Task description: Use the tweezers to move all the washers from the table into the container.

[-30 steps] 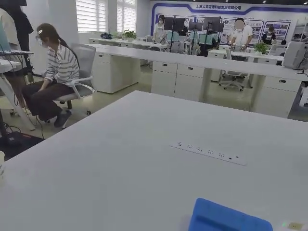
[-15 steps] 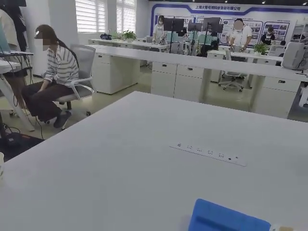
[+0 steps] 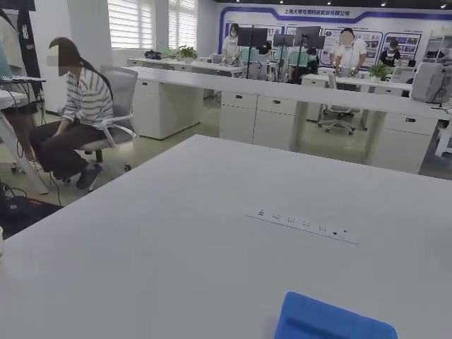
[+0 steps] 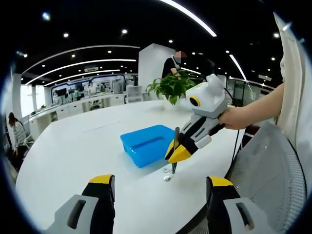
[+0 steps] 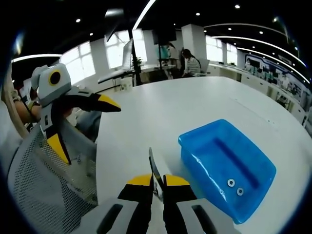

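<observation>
1. Change: against the head view of 1 s ago, only the framing has drifted. The blue container (image 3: 332, 321) sits as before at the bottom edge, on the table (image 3: 176, 233). I judge no washer was transferred in that interval.
2. My right gripper (image 5: 157, 183) is clamped on the tweezers (image 5: 152, 165), whose tips point down at 2 loose washers (image 4: 166, 178) on the table just beside the container.
3. My left gripper (image 4: 161, 181) has its jaws wide apart and carries nothing.
4. 2 stored washers (image 5: 230, 183) lie in the container, so the task is part done.
5. The loose washers lie near the table's near edge, with the chair (image 4: 273, 175) beyond it, so a slip could flick one off. Beyond the container there is bare tabletop.
</observation>
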